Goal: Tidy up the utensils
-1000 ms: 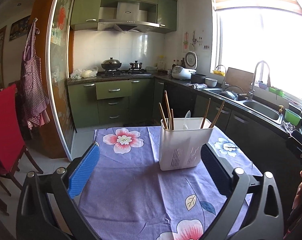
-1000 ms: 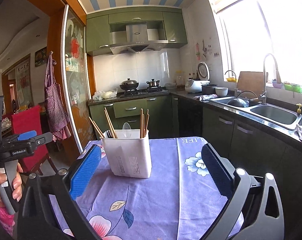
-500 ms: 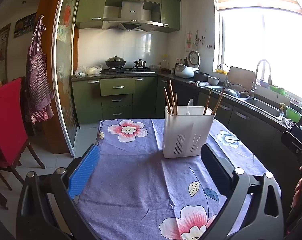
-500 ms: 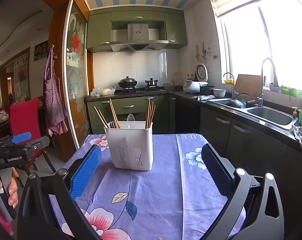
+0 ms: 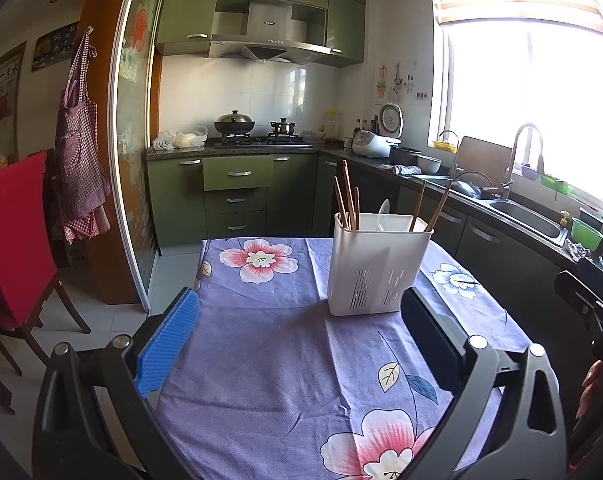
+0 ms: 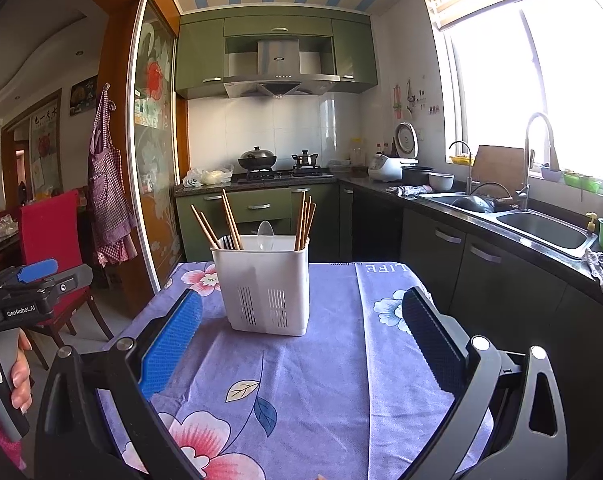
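The left gripper (image 5: pixel 299 320) has its two fingers spread wide with nothing between them: one ribbed blue rubber pad (image 5: pixel 167 342) and one dark textured pad on black plastic arms with round metal bolts. The right gripper (image 6: pixel 301 326) is spread the same way and empty, its blue pad (image 6: pixel 171 344) waffle-patterned.

Ahead of both stands the utensil holder (image 5: pixel 375 264), a white plastic box with rounded corners and slotted vents low on its front wall, upright near the far edge of the table (image 5: pixel 261 360). Thin wooden chopsticks (image 5: pixel 347 196) lean out of it in separate bunches, and a pale spoon (image 6: pixel 265 232) shows only its bowl above the rim. The holder's inner partitions are hard to make out.

The table wears a purple cloth printed with pink and white flowers, lightly creased; its near edge is cut off behind the gripper bodies. A hand (image 6: pixel 15 376) on a grey handle appears at the right view's left border.
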The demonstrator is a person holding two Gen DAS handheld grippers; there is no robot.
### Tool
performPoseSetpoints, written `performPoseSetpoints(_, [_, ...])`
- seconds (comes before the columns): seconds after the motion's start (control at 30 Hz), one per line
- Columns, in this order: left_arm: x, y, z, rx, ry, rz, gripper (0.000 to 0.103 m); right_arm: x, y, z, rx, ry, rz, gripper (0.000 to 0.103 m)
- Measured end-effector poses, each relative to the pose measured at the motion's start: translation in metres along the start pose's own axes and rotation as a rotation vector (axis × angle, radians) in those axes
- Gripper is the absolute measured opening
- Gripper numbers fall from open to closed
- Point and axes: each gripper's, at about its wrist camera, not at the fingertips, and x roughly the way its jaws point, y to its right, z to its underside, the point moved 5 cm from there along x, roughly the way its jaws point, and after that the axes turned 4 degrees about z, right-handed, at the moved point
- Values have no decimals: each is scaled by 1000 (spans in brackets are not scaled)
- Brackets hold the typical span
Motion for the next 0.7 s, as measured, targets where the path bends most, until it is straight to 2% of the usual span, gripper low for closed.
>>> performPoseSetpoints(0.7, [-1,-6,-1,-21,-8,-4,96,6,1,3,0,-12,-5,98])
